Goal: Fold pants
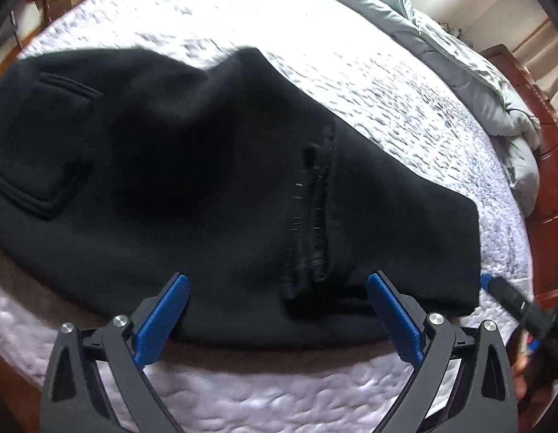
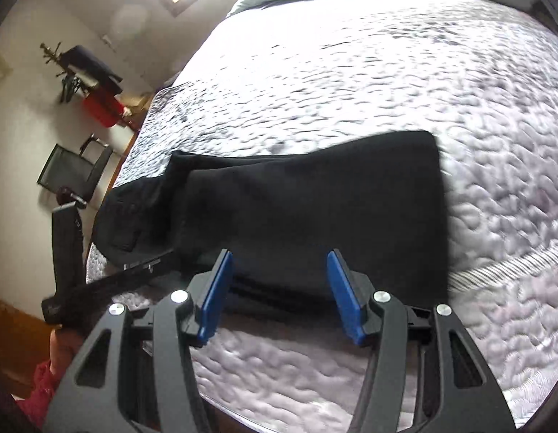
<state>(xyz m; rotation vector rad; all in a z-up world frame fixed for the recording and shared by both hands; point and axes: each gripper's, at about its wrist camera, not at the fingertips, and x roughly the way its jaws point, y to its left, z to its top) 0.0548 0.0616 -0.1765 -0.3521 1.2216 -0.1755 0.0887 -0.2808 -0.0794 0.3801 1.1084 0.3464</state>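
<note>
Black pants point(image 1: 214, 180) lie folded along the near edge of a bed point(image 1: 351, 72) under a white quilt, open quilt beyond; no writing is legible. Left tool point(image 1: 279, 281) and right tool point(image 2: 279, 256) hover spread apart, gripping nothing.

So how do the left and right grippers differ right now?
The left gripper faces the wide pocket-and-zipper end of the pants; the right gripper faces the narrower leg end. The left's fingers look spread wider than the right's. Both are open, hold nothing, and sit at the pants' near edge on the bed.
</note>
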